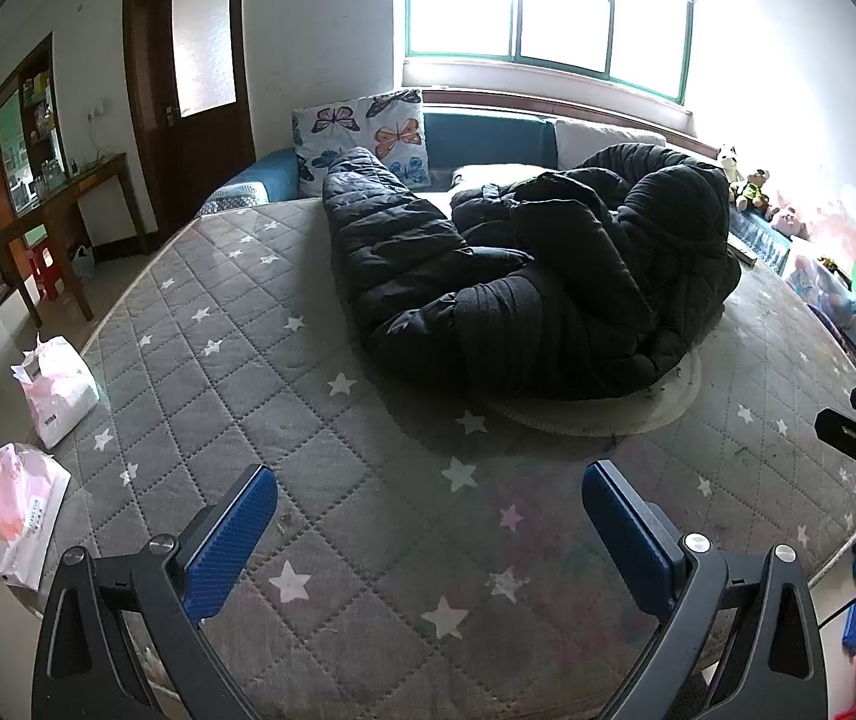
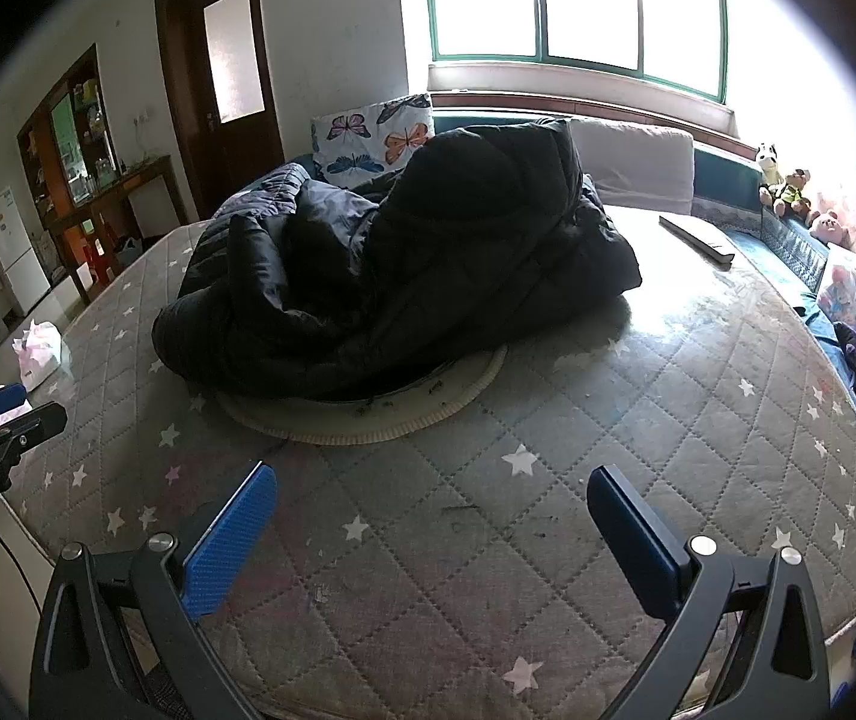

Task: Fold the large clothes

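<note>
A large black quilted down coat (image 1: 524,276) lies crumpled in a heap on the grey star-patterned mattress (image 1: 260,396), partly over a round pale mat (image 1: 656,411). The right wrist view shows the same coat (image 2: 404,264) bunched up over the mat (image 2: 404,420) on the mattress (image 2: 638,420). My left gripper (image 1: 428,516) is open above the near part of the mattress, well short of the coat, with nothing between its blue pads. My right gripper (image 2: 431,516) is open too, hovering over bare mattress in front of the coat. Each gripper shows at the edge of the other's view.
White plastic bags (image 1: 56,390) lie at the mattress's left edge. A butterfly pillow (image 1: 368,132) and a white cushion (image 2: 632,162) lean at the headboard. A dark flat bar (image 2: 695,237) lies far right. Stuffed toys (image 2: 788,186) line the right side. A wooden desk (image 1: 62,210) stands left.
</note>
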`<state>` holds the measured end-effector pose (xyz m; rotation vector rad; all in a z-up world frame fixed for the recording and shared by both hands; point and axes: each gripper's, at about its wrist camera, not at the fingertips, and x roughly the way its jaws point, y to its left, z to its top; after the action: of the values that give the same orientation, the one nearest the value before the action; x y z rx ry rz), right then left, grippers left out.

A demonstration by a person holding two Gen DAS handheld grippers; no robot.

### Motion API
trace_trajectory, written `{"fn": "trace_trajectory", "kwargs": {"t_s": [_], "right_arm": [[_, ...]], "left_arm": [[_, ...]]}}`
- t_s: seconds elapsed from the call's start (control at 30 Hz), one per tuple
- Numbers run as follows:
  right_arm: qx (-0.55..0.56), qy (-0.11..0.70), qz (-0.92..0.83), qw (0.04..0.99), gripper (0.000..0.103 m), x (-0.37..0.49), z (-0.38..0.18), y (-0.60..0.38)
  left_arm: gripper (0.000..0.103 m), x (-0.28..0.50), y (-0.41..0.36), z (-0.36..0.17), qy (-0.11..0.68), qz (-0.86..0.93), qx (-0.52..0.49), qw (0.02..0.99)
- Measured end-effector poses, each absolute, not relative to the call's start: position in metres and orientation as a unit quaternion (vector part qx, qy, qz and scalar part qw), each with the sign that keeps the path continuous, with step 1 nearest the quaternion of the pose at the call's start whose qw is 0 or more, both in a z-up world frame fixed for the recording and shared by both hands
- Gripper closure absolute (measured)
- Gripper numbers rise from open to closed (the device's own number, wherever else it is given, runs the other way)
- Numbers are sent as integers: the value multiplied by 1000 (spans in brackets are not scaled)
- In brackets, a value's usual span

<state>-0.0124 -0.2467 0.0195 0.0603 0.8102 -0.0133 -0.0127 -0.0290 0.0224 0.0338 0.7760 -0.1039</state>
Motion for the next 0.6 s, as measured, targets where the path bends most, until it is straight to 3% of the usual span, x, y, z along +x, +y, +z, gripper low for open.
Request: {"fn": "trace_trajectory", "kwargs": {"t_s": [0.6], "right_arm": [[29, 394, -5, 918, 0, -11, 18, -246]], "left_arm": [[0, -10, -32, 23, 377, -51, 22, 925]]}}
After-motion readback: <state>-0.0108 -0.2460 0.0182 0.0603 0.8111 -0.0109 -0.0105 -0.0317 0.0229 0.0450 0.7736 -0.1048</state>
